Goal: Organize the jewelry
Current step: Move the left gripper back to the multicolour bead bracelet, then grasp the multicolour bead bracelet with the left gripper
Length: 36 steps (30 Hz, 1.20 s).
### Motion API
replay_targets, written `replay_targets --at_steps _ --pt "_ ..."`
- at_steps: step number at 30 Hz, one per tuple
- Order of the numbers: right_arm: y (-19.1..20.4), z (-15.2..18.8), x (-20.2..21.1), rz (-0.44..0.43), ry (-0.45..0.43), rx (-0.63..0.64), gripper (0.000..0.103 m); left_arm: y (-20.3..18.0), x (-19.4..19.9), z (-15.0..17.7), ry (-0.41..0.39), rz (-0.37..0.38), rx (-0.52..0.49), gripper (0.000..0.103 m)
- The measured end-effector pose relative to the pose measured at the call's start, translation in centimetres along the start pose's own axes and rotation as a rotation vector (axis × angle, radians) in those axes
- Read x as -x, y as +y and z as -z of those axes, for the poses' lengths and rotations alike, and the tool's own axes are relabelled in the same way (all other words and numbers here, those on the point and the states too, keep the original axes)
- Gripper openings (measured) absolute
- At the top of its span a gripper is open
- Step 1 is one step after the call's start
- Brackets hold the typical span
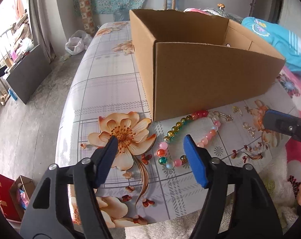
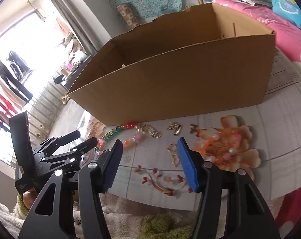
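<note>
A colourful beaded bracelet [image 1: 176,131] lies on the flowered tablecloth in front of an open cardboard box [image 1: 200,75]. My left gripper [image 1: 150,139] is open and empty, just above the bracelet's near left part. Small gold pieces [image 1: 249,128] and gold clips [image 1: 237,110] lie to its right. An orange beaded bracelet [image 2: 226,141] lies on a printed flower. My right gripper [image 2: 150,143] is open and empty, above the table's front edge, near gold rings [image 2: 173,153]. The bracelet [image 2: 118,137] and box [image 2: 170,83] also show in the right wrist view, as does the left gripper [image 2: 86,139].
The table [image 1: 102,83] is covered with a plaid floral cloth; its left edge drops to the floor. A pink blanket [image 2: 269,25] and blue cloth [image 1: 275,39] lie behind and right of the box. White fluffy fabric [image 2: 120,215] lies below the front edge.
</note>
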State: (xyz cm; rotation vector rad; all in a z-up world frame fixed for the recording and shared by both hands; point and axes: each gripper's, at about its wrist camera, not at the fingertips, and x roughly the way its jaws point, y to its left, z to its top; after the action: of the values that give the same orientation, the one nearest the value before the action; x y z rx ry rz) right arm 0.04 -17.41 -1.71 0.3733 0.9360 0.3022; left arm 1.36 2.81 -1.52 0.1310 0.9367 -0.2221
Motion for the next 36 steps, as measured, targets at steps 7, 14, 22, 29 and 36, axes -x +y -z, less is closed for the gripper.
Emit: replay_targets --at_steps 7,14,22,29,36 --pt "1.6 -0.2 -3.3 -0.035 0.056 0.019 0.043 -1.1 -2.0 0.0 0.067 0.009 -0.032 0.045" --pt "2.4 0.0 -4.0 -0.029 0.074 0.021 0.038 -2.2 -2.2 -0.2 0.050 0.019 -0.053 0.025" --pt "2.5 0.6 -3.2 -0.030 0.059 0.008 0.038 -3.2 -1.5 0.3 0.070 0.078 -0.091 0.009" --pt "2.2 0.6 -2.9 -0.034 0.062 0.023 0.038 -2.8 0.3 2.2 0.121 0.186 -0.028 0.009" --pt "3.4 0.0 -4.4 -0.025 0.084 0.064 0.035 -1.5 0.8 3.1 0.110 0.195 -0.012 0.009"
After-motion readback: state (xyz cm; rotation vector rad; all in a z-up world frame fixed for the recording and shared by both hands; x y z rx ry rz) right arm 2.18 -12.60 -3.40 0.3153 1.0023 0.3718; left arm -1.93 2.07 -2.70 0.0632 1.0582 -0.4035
